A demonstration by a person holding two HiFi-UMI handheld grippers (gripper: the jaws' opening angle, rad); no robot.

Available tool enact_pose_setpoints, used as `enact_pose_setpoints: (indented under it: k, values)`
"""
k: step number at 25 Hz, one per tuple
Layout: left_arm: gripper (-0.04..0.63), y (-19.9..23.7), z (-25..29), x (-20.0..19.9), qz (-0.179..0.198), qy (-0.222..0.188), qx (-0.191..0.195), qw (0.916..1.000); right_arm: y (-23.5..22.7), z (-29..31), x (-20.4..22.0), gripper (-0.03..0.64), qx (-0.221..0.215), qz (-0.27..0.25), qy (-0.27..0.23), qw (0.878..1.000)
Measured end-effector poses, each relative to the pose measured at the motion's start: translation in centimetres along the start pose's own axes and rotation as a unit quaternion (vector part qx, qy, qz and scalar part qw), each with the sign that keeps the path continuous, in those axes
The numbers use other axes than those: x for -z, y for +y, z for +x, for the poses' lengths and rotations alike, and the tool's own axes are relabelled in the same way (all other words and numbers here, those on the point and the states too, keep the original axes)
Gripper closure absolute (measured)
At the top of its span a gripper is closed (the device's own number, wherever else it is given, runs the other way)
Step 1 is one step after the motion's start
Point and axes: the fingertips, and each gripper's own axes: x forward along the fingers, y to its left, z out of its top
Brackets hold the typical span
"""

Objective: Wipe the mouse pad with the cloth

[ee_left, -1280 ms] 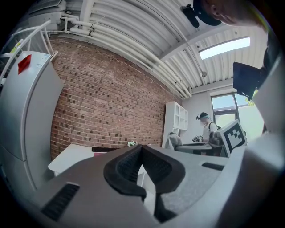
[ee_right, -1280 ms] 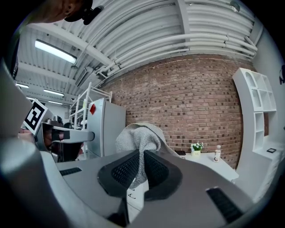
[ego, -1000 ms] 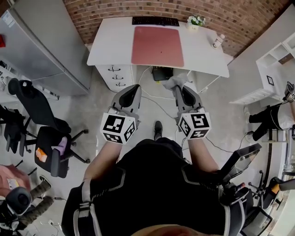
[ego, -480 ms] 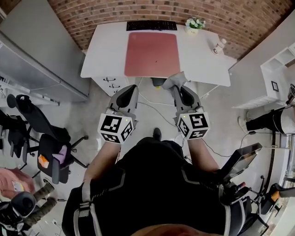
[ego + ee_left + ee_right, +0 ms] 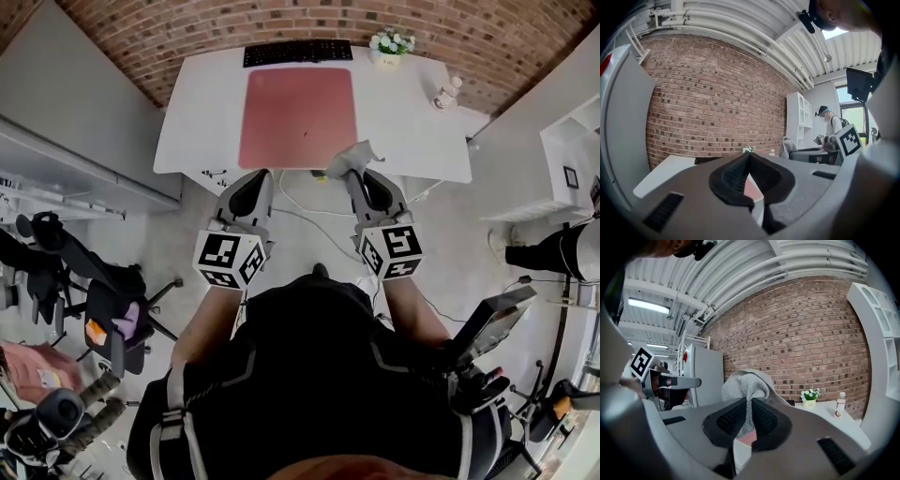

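Right fingers (image 5: 729, 420), right gripper (image 5: 751, 401): closed on the cloth (image 5: 746, 380). It is grey terry fabric, pinched between the tips and bunched in a fold above them.

Left fingers (image 5: 733, 176), left gripper (image 5: 749, 157): pressed together at the tips with nothing between them. A sliver of pink shows through the gap lower down.

Head view: both grippers are held side by side in front of the person, the left gripper (image 5: 253, 178) and the right gripper (image 5: 354, 173) pointing toward the surface (image 5: 403, 112). The cloth (image 5: 352, 156) sits at the near edge of the surface, over the near right corner of the mouse pad (image 5: 298, 117). I cannot tell whether cloth and pad touch.

Mouse pad: pinkish-red, rectangular, lying flat in the middle of the white surface.

Keyboard (image 5: 298, 52): black, just beyond the pad's far edge.

Flower pot (image 5: 391, 44): far right of the keyboard, white blooms.

Small bottle (image 5: 447, 91): further right, well apart from the pad.

Brick wall (image 5: 187, 33): behind the surface.

Office chair (image 5: 112, 309): on the floor at left.
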Motion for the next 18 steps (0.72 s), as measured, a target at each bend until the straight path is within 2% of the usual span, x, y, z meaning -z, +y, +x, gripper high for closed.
enact_pose_setpoints:
  k: [4,8,18]
  values:
    - [0.595,0.7,1.3,0.4,0.002,0.012,-0.011,0.9999,-1.3,1.7,0.3,0.583,-0.005,0.005,0.005,1.0]
    - [0.595,3.0,2.1,0.6,-0.009,0.014,-0.017,0.9997,-0.4,3.9,0.1,0.583,-0.015,0.003,0.006,1.0]
    - [0.595,9.2,5.2,-0.4,-0.017,0.002,0.003,0.9999,0.9,10.6,-0.3,0.583,-0.007,-0.009,0.02,1.0]
